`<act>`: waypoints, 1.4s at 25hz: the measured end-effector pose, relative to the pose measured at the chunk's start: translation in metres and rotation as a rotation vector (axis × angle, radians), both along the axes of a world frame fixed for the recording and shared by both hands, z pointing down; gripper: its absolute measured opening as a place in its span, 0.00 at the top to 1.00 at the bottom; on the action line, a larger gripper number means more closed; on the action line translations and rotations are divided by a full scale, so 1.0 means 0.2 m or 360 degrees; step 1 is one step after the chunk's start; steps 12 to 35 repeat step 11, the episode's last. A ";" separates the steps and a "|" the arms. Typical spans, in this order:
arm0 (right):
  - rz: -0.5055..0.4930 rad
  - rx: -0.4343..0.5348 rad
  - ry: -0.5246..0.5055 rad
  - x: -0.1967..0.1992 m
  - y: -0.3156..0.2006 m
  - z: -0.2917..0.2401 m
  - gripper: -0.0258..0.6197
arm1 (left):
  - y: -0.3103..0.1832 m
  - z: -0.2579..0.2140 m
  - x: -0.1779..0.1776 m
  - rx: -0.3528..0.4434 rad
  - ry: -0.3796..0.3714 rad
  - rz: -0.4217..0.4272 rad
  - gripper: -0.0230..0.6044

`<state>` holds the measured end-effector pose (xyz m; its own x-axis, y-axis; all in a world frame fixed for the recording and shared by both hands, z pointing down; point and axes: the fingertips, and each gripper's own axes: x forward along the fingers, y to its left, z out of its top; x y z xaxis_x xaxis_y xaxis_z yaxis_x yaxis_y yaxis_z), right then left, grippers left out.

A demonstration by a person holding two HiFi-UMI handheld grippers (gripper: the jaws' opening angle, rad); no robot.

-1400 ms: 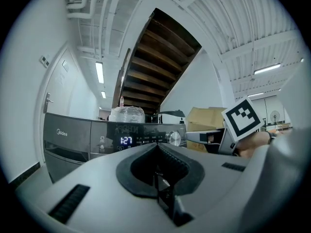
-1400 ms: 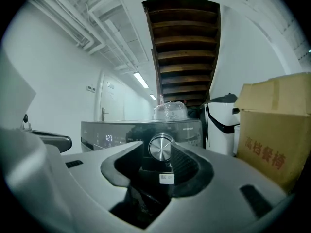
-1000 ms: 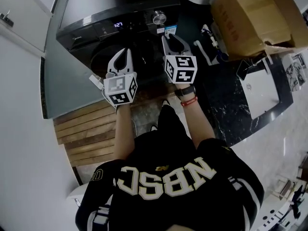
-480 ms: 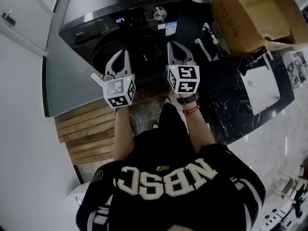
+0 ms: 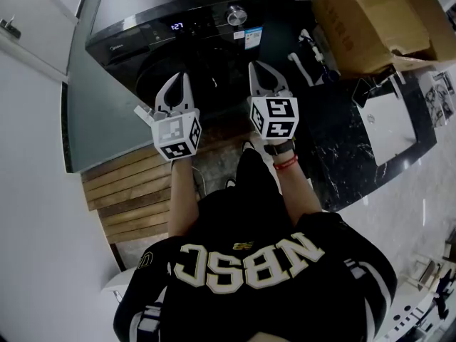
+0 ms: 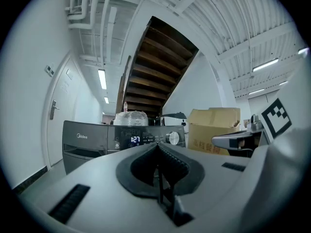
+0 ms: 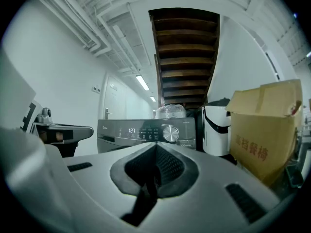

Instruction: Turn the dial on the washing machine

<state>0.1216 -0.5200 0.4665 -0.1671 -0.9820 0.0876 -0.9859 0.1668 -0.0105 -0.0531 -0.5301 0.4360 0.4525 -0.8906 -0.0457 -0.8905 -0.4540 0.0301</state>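
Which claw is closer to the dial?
Right. The right claw points almost straight at the dial, not touching; the left claw sits farther off to its left.

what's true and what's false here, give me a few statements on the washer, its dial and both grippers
1. The right gripper is shut on the round silver dial. False: its jaws are together on nothing, and it is short of the dial.
2. The display on the dark grey washing machine is lit. True.
3. The brown cardboard box stands left of the washing machine in the head view. False: it stands to the right.
4. The left gripper has its jaws together and holds nothing. True.
5. The dial sits left of the display in the head view. False: it sits to the right of it.
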 end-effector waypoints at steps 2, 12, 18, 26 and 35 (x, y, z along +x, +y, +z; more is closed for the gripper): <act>0.0002 -0.0006 0.0000 0.01 -0.01 0.01 0.95 | -0.01 0.01 0.01 -0.0002 0.0002 0.0008 0.94; 0.0016 -0.0059 0.0036 0.07 -0.09 0.10 0.95 | -0.13 0.06 0.04 0.0037 0.0042 -0.0056 0.94; 0.0016 -0.0059 0.0036 0.07 -0.09 0.10 0.95 | -0.13 0.06 0.04 0.0037 0.0042 -0.0056 0.94; 0.0016 -0.0059 0.0036 0.07 -0.09 0.10 0.95 | -0.13 0.06 0.04 0.0037 0.0042 -0.0056 0.94; 0.0016 -0.0059 0.0036 0.07 -0.09 0.10 0.95 | -0.13 0.06 0.04 0.0037 0.0042 -0.0056 0.94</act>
